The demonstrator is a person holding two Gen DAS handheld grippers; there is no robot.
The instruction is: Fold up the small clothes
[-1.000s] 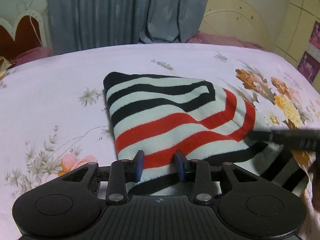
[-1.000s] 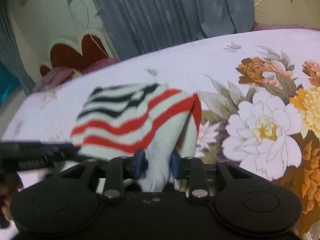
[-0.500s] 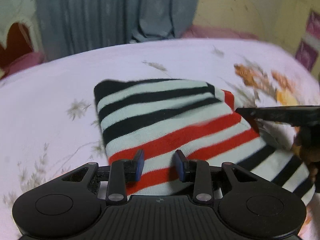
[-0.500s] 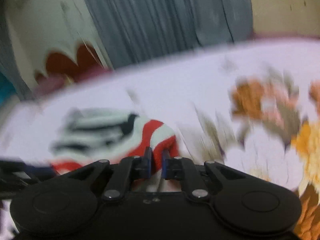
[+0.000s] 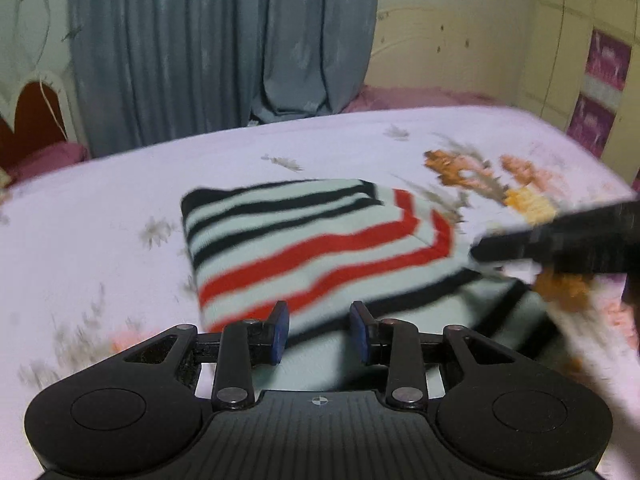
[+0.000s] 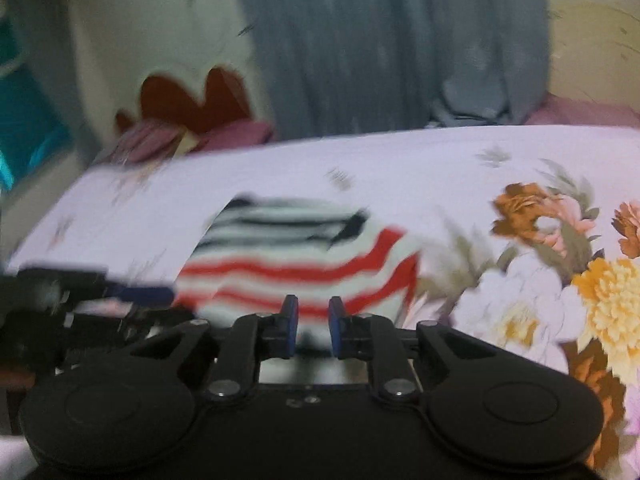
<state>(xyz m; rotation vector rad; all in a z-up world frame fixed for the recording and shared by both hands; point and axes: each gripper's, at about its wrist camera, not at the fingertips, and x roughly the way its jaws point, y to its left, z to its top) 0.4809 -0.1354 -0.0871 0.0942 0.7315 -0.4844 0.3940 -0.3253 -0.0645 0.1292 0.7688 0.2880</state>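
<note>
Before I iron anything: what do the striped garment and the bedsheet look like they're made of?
The striped garment looks like a soft, matte knit, perhaps cotton or acrylic: its folded edges are thick and rounded. The bedsheet looks like thin, smooth woven cloth with a printed floral pattern; the fibre can't be told through the blur.

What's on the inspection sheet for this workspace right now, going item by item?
Surface: pale lilac floral bedsheet on a bed.
Job's things: one black, red and pale-green striped knit garment, folded, lying on the sheet; right flap turned over.
Clutter: nothing seen on the sheet.
Grippers: left gripper jaws apart, nothing between them, above the garment's near edge; right gripper jaws apart, at the garment's near right edge, no clamp visible.
Cables: thin white cord hanging at the red headboard.
Surroundings: grey-blue curtain, cream wall panel; both views blurred.
</note>
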